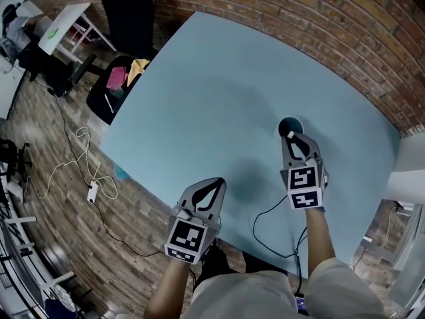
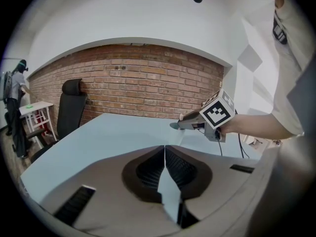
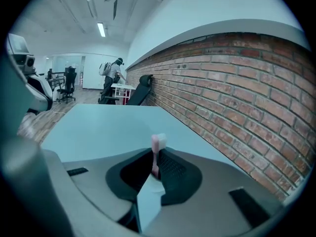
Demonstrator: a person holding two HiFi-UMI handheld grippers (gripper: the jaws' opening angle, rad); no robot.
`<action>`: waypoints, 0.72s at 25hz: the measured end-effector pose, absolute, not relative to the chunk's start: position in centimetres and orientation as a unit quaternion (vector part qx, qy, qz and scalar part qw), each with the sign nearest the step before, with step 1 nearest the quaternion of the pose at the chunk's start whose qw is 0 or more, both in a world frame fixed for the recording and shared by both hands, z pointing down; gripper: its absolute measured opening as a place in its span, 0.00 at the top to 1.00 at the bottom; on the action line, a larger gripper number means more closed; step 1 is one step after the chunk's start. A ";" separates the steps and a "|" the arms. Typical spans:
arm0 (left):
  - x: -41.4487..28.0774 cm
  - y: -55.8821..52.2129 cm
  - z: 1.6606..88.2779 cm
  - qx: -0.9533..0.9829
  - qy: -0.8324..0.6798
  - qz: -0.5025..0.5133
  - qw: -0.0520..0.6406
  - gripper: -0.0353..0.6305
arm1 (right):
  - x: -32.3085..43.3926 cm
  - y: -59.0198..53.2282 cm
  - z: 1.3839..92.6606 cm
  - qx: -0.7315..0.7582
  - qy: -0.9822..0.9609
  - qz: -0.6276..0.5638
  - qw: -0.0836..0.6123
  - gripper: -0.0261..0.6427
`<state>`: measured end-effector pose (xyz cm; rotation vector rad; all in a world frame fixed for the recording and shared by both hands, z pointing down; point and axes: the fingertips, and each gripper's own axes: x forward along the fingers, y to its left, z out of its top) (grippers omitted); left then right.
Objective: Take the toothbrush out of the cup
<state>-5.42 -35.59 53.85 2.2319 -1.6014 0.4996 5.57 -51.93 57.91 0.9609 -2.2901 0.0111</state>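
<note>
Right gripper view, status on the R gripper (image 3: 154, 158)? (ops)

Fingers clamped on the toothbrush (image 3: 158, 141). Pink handle pinched between them, white bristle head sticks up past the tips. (me)

Where's that vs the cup? (ops)

Head view: cup (image 1: 290, 123) stands on the lt-blue counter (image 1: 219, 78), far-right part, near the brick wall (image 1: 312, 12). My R fingertips are right at its rim, on the near side. Can't tell if the brush's lower end is in the cup, since the fingers hide it. (me)

L side? (ops)

L gripper (image 2: 164, 148): fingers closed tip to tip, nothing between them, just counter showing thru the slot behind the tips. It's at the near counter edge, left of the R gripper, well apart from the cup. Left gripper view catches the R gripper across the counter, marker cube (image 2: 218, 113) facing the cam. (me)

Anything else near? (ops)

Black cable (image 1: 254, 226) loops on the counter beside the R gripper, runs off the near edge. (me)
</note>
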 end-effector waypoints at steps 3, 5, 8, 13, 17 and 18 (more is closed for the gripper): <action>-5.6 -35.3 53.6 0.790 -0.562 0.179 0.167 0.93 | 5.5 -52.0 57.4 0.370 -0.868 -0.017 0.330 0.87; -5.9 -35.0 53.3 0.792 -0.561 0.181 0.161 0.93 | 5.4 -51.9 56.8 0.371 -0.866 -0.034 0.334 0.87; -6.3 -34.7 52.5 0.792 -0.563 0.180 0.150 0.93 | 5.3 -51.7 55.5 0.374 -0.863 -0.054 0.335 0.87; -6.5 -34.1 50.9 0.800 -0.559 0.180 0.122 0.93 | 5.3 -50.9 52.6 0.386 -0.857 -0.087 0.331 0.87; -6.9 -33.9 48.7 0.807 -0.557 0.171 0.097 0.93 | 5.5 -49.6 49.6 0.398 -0.854 -0.103 0.319 0.88; -6.9 -33.7 48.2 0.809 -0.556 0.169 0.092 0.93 | 5.7 -49.1 49.0 0.399 -0.853 -0.104 0.318 0.88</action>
